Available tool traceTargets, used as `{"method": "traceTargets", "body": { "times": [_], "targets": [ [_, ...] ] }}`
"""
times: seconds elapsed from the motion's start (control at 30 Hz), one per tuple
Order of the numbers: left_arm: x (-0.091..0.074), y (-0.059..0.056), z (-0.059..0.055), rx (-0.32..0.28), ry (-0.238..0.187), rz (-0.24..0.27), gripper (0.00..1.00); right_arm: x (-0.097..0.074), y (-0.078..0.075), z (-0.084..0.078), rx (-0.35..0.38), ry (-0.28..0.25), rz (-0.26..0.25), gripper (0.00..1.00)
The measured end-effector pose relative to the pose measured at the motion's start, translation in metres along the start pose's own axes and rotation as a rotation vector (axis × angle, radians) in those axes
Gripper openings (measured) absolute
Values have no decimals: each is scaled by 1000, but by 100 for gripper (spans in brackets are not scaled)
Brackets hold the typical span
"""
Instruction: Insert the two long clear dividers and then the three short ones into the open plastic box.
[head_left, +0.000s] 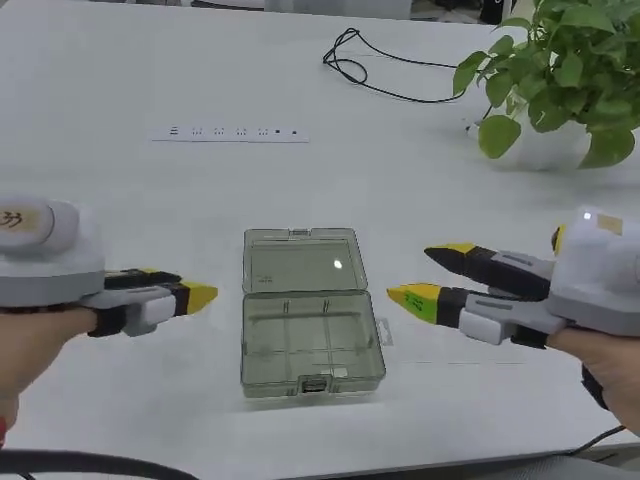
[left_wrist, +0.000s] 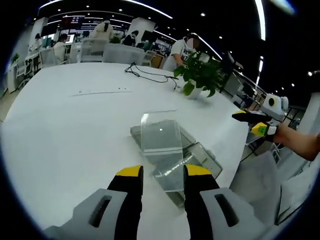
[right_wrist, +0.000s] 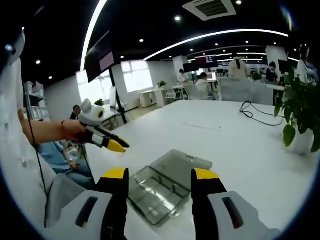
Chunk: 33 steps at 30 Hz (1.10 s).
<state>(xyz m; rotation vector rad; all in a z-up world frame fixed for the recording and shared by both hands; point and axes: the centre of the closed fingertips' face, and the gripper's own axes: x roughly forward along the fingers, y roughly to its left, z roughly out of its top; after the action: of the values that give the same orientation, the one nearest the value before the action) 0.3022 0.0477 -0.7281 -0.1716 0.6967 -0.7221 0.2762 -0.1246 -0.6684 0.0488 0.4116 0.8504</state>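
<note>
Both jaw pairs stand released and empty. Left tongs (head_left: 185, 288) hover at the box's 9 o'clock, right tongs (head_left: 425, 272) at its 3 o'clock, tips aimed inward, neither touching it. Probably held clear so the box can be checked.

Box (head_left: 265, 383) sits between them near the table's front edge, lid (head_left: 300, 260) swung open toward 12 o'clock. Dividers (head_left: 312, 335) appear to be seated inside as a grid; count unclear.

White matte table (head_left: 120, 200). Power strip (head_left: 230, 133) far at 12, cable (head_left: 350, 65) at 1, plant (head_left: 560, 60) at 2. Open office beyond, people (left_wrist: 59, 49) at desks, ceiling light strips.
</note>
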Motion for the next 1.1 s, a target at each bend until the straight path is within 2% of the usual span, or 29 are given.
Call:
{"method": "traceTargets", "body": {
  "times": [0.2,0.3,0.4,0.57,0.77,0.83,1.1],
  "targets": [
    [6,-25,8,6,-26,-52,30,16,17,13,72,-28,25,43],
    [9,-37,11,5,-41,-77,30,22,20,14,111,-30,34,38],
    [12,-50,11,16,-41,-101,30,33,31,19,162,-44,43,34],
    [16,-66,12,14,-51,-135,30,45,37,21,206,-50,29,30],
    [17,-80,15,26,-67,-157,30,54,39,8,231,-1,16,25],
    [18,-83,16,32,-69,-157,30,56,40,5,264,10,15,22],
    [19,-88,17,82,-66,-160,30,62,42,3,321,14,3,15]
  ]
}}
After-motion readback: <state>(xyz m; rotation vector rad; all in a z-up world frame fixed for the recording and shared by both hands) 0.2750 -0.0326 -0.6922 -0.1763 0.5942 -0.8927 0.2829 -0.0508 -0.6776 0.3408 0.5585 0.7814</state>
